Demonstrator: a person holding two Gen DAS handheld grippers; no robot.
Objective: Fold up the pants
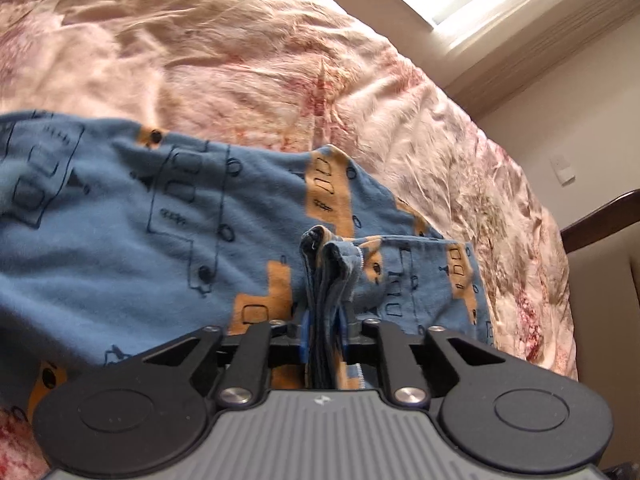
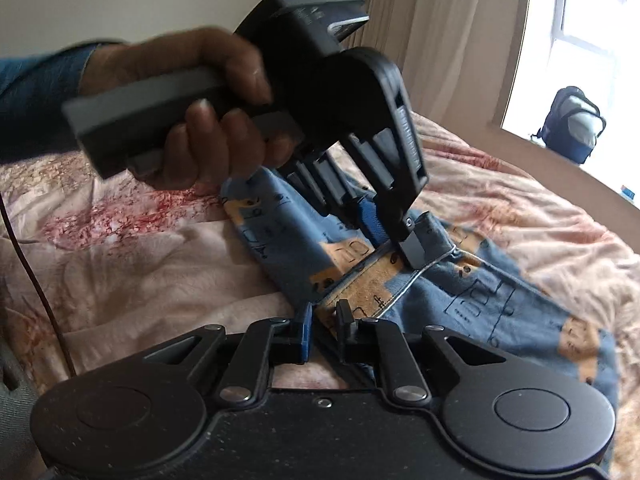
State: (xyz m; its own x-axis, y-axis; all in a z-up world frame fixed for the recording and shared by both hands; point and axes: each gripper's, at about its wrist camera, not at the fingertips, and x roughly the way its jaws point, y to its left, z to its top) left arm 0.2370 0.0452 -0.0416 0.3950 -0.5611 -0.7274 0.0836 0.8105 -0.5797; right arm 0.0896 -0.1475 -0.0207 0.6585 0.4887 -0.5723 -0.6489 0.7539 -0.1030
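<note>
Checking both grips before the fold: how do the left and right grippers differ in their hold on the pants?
The left gripper clamps a thick, bunched stack of the blue patterned fleece pants, several layers standing between its fingers; the right gripper pinches a thin hem edge. In the right wrist view, the left gripper points steeply down, while the right lies low over the pink floral bedspread. Both are shut on the pants.
</note>
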